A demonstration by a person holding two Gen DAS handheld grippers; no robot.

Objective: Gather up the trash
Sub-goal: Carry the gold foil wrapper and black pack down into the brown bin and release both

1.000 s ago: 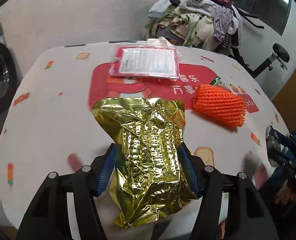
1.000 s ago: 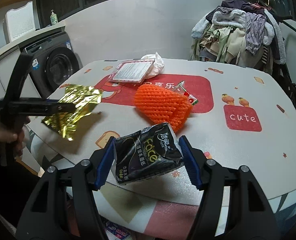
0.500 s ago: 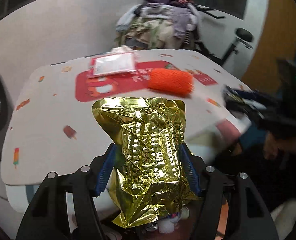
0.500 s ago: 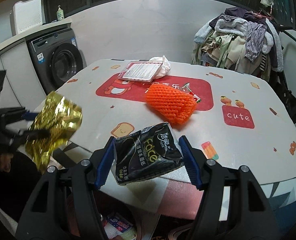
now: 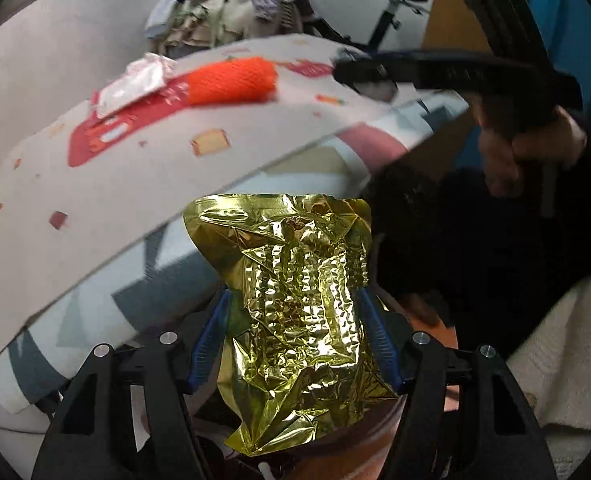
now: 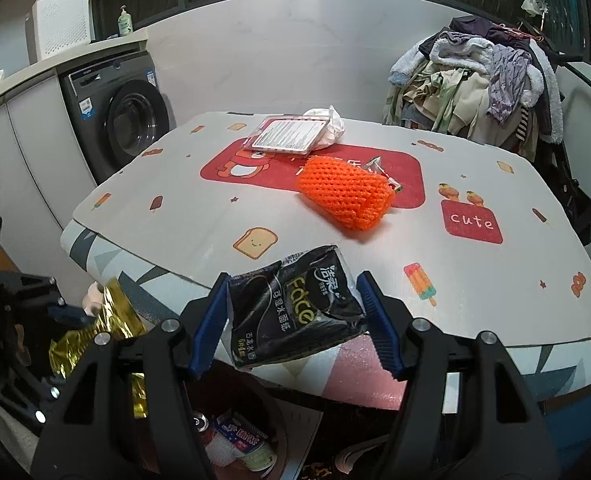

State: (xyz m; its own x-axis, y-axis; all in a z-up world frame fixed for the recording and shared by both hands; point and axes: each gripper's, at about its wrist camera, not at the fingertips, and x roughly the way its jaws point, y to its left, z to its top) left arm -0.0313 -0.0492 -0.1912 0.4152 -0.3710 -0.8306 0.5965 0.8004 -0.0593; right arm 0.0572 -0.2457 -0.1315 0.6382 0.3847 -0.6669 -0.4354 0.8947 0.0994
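My left gripper (image 5: 295, 300) is shut on a crumpled gold foil bag (image 5: 295, 320), held off the table's front edge and pointing steeply down. In the right wrist view the same gold bag (image 6: 103, 324) shows at the lower left, below the table edge. My right gripper (image 6: 293, 280) is shut on a black tissue pack (image 6: 295, 308) at the table's front edge. On the table (image 6: 175, 224) lie an orange foam net (image 6: 343, 196), a small wrapper (image 6: 379, 168), a flat plastic package (image 6: 287, 136) and a white crumpled bag (image 6: 329, 124).
An open bin (image 6: 251, 396) with cans and wrappers stands on the floor under the table's front edge. A washing machine (image 6: 123, 120) is to the left and a clothes pile (image 6: 475, 88) behind the table. A person's hand (image 5: 535, 148) grips the right tool.
My left gripper has carried the gold bag off the table, past its front edge and downward, rolling as it went. The right gripper has drawn back slightly with the black pack.
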